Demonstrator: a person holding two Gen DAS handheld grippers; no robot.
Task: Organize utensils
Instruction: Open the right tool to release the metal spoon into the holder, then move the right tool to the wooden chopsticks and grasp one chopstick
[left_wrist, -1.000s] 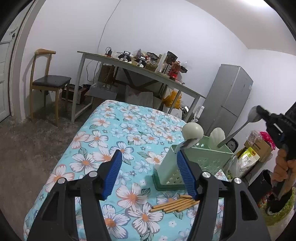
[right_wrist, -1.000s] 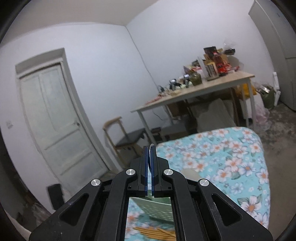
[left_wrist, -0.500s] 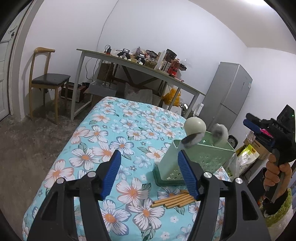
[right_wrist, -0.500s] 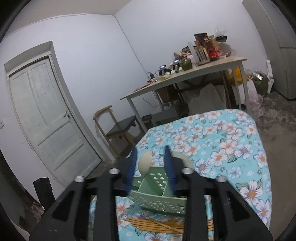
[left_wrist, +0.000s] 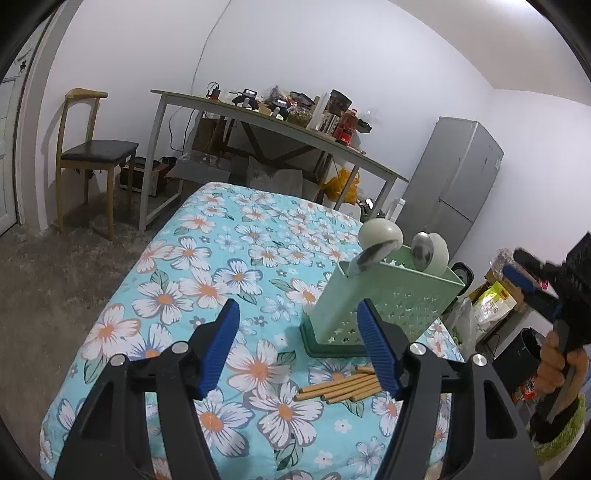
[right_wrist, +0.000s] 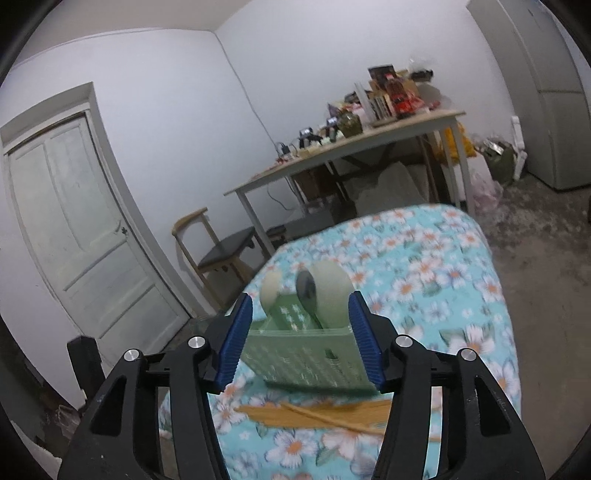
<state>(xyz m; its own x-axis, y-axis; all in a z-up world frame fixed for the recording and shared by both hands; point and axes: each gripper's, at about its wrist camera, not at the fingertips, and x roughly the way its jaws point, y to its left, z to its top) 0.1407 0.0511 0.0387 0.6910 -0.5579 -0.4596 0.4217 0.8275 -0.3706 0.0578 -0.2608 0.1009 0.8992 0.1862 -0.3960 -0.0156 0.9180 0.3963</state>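
Observation:
A green perforated utensil holder (left_wrist: 380, 299) stands on the floral tablecloth (left_wrist: 207, 266). It holds two pale spoons and two metal spoons (left_wrist: 423, 253). Several wooden chopsticks (left_wrist: 340, 387) lie on the cloth in front of it. My left gripper (left_wrist: 295, 347) is open and empty above the cloth, left of the holder. My right gripper (right_wrist: 299, 336) is open and empty, above and in front of the holder (right_wrist: 306, 354), with the chopsticks (right_wrist: 317, 413) below. The right gripper also shows at the right edge of the left wrist view (left_wrist: 532, 284).
A long desk (left_wrist: 266, 122) full of clutter stands behind the table, with a wooden chair (left_wrist: 92, 151) to its left and a grey fridge (left_wrist: 458, 184) to its right. A white door (right_wrist: 74, 229) is on the left wall. Bags and boxes (left_wrist: 495, 299) sit on the floor at right.
My right gripper let go of a metal spoon into the holder, opened wide and drew back. The left gripper stayed open and shifted slightly.

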